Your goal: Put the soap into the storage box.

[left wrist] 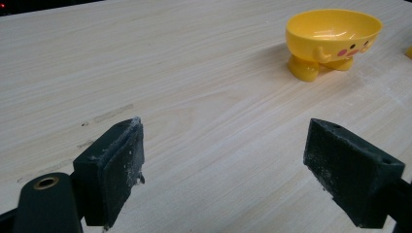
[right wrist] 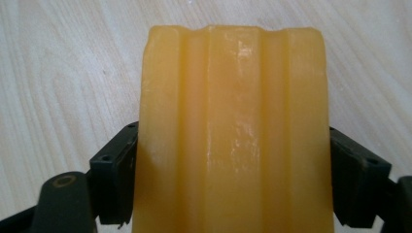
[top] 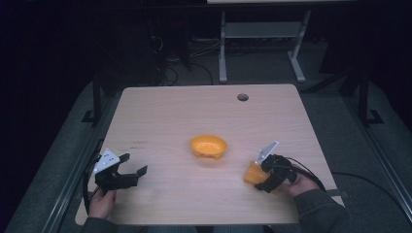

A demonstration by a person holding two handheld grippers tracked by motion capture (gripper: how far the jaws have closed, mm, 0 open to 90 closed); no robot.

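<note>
A yellow footed bowl (top: 208, 146) with a cartoon face stands near the middle of the wooden table (top: 194, 111); it looks empty in the left gripper view (left wrist: 333, 41). My right gripper (top: 260, 177) is shut on an orange ridged block (top: 253, 173), low over the table's front right. In the right gripper view the orange ridged block (right wrist: 233, 136) sits squeezed between both jaws. My left gripper (top: 133, 166) stands open at the front left, with bare wood between its fingers (left wrist: 114, 167), and points toward the bowl.
A round cable hole (top: 242, 97) sits near the table's far edge. Beyond the table stand a white desk frame (top: 262, 39) and loose cables on a dark floor. Cables trail from both grippers off the front corners.
</note>
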